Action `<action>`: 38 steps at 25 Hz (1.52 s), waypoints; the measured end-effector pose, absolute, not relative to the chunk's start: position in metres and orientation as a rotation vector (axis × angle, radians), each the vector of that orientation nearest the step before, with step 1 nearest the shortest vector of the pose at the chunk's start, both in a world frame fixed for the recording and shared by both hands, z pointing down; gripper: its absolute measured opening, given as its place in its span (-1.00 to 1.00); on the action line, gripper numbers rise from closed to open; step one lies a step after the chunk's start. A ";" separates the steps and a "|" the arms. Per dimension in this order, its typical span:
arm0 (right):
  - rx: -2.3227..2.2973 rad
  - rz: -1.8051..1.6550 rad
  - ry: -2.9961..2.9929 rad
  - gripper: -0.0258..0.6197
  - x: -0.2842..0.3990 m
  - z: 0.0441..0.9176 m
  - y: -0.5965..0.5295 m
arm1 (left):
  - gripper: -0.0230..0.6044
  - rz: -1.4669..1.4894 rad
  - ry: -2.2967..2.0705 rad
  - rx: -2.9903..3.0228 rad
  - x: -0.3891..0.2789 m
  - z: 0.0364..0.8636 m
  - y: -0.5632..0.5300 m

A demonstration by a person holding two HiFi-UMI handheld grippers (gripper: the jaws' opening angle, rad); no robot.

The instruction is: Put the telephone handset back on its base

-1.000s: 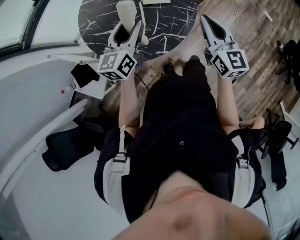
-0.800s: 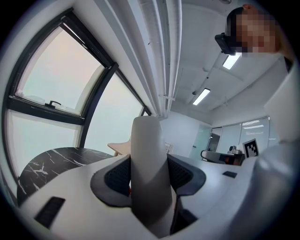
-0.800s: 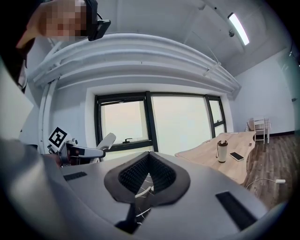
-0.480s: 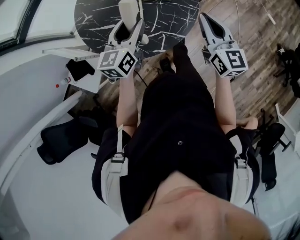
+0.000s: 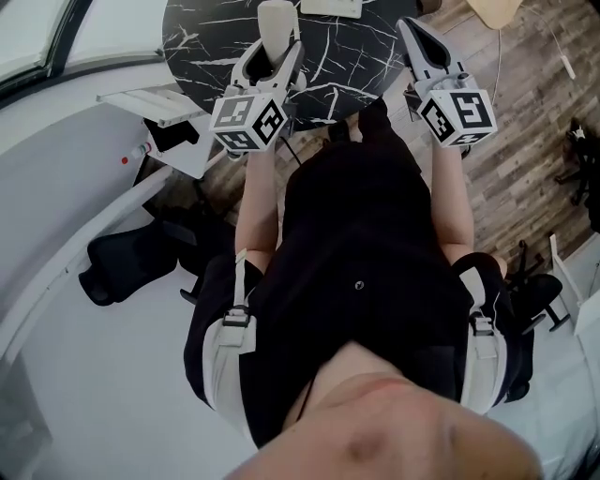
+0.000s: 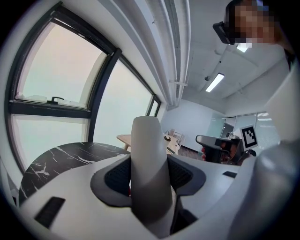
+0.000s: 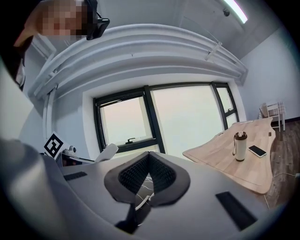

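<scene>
Left gripper (image 5: 278,52), head view: pinching white telephone handset (image 5: 277,19), upright above black marble table (image 5: 202,37); right gripper (image 5: 412,33) alongside. Left gripper view: pads clamped on handset from both sides. Right gripper view: jaws pressed together at tips, nothing between.

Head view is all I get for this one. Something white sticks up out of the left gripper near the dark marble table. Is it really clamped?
Observer: Yes. The left gripper view shows the handset standing upright in the left gripper, with a dark pad pressed on each side.
Operator: And the other one?
Observer: Its own view shows the right gripper with its jaws closed tip to tip and nothing between them.
Operator: Anything ahead of it?
Observer: A wooden table with a cup and a mobile phone on it.
</scene>
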State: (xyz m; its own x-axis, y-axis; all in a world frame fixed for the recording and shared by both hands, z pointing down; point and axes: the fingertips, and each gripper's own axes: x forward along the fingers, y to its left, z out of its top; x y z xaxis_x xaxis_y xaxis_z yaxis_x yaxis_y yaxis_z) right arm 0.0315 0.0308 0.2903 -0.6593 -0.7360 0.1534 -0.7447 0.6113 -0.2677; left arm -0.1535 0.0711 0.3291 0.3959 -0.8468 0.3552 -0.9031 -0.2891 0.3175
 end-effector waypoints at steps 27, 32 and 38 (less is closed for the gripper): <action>0.896 0.637 -2.756 -0.83 0.010 0.388 -0.071 | -0.20 0.244 -1.601 1.947 -0.125 0.400 -0.021; 0.896 0.649 -2.735 -0.83 0.000 0.399 -0.077 | -0.20 0.259 -1.580 1.949 -0.132 0.410 -0.032; 0.928 0.668 -2.693 -0.83 -0.004 0.413 -0.088 | -0.20 0.297 -1.531 1.954 -0.142 0.433 -0.054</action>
State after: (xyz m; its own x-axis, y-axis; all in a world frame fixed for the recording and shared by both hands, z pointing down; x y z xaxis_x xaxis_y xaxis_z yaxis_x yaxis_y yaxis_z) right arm -0.0040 -0.0877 0.4132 -0.7781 -0.5280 0.3403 -0.6258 0.6983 -0.3475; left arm -0.1420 -0.0536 0.4333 0.2991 -0.7911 0.5336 -0.9331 -0.1254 0.3370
